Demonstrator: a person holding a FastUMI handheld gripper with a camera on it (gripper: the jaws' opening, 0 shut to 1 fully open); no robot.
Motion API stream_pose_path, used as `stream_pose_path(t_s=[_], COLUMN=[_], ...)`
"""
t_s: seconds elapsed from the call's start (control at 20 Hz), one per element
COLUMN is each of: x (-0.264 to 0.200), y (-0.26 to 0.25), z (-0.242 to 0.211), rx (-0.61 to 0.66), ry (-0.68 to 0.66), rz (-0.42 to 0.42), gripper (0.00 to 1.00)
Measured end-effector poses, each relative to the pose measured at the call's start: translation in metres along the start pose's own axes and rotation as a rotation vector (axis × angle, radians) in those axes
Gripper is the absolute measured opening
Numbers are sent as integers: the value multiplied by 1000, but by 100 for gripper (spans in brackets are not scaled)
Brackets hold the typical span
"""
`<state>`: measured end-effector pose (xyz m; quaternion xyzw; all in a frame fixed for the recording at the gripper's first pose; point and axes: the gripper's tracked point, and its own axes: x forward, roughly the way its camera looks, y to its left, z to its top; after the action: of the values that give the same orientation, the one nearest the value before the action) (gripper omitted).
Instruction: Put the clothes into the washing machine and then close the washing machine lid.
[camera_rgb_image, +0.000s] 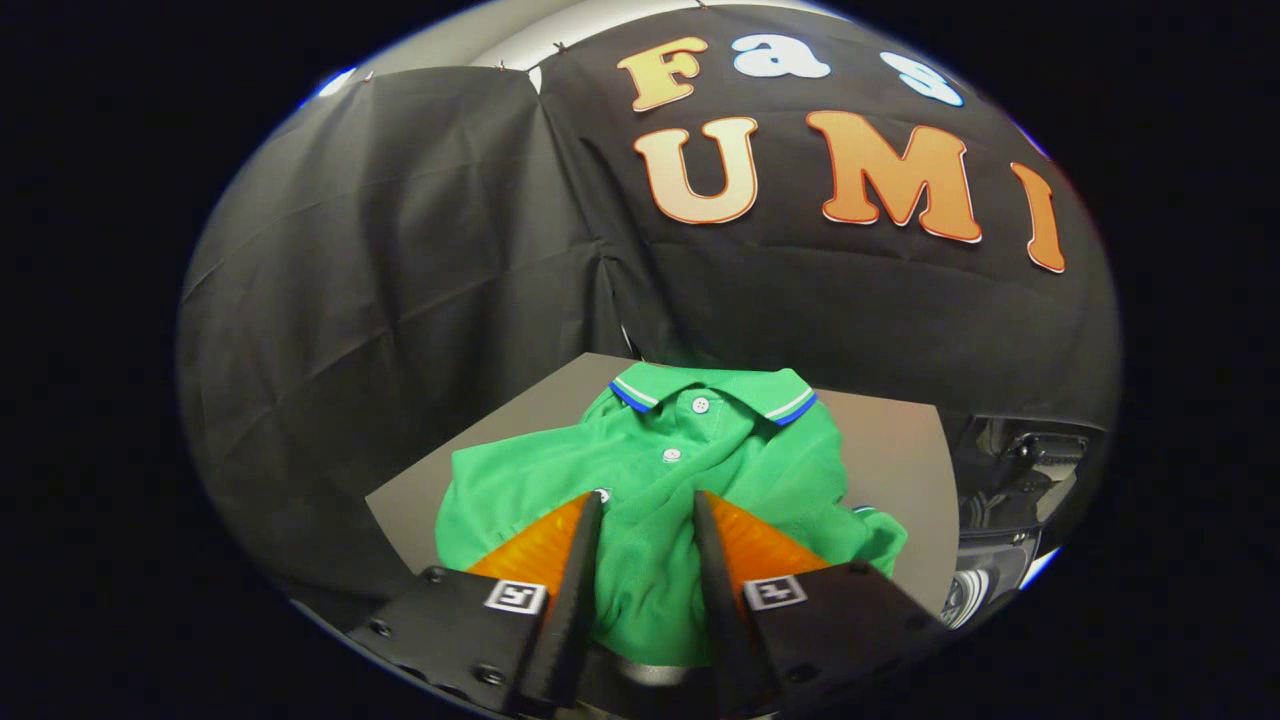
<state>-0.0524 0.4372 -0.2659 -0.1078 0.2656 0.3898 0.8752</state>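
You get a dim booth with light falling from above and somewhat behind: a pale glare strip shows past the top of the black cloth wall (400, 250). The green polo shirt (660, 470) is evenly lit and sharp, its buttons crisp, and the grey surface (900, 450) has no hard shadows. The fisheye bends the cloth's folds and the surface's edges strongly outward. Close to the lens, the gripper (648, 520) looks soft and dark, with shirt fabric between its jaws.
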Motion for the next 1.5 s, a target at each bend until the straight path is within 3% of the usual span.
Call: stream_pose_path(t_s=[0.05,0.15,0.2,0.25,0.3,0.45,0.55,0.7,0.75,0.85,1.1,1.5], x=[-1,-3,-3,-4,-2,-3,-6,-5,-12,-20,-49,-103], y=[1,3,3,3,1,1,0,-3,-3,-14,-38,-107], z=[2,0,0,0,1,1,3,9,16,31,66,92], rx=[-12,-42,-59,-88,-103,-123,-111,-75,-96,-129,-55,13], ry=[-5,-4,-11,-22,-30,-18,-10,-14,-11,-31,-106,-216], rz=[-1,-6,-12,-17,-21,-1,19,41,53,30,16,-97], gripper=[50,50,33,33,23,23,12,12,8,8,8,8])
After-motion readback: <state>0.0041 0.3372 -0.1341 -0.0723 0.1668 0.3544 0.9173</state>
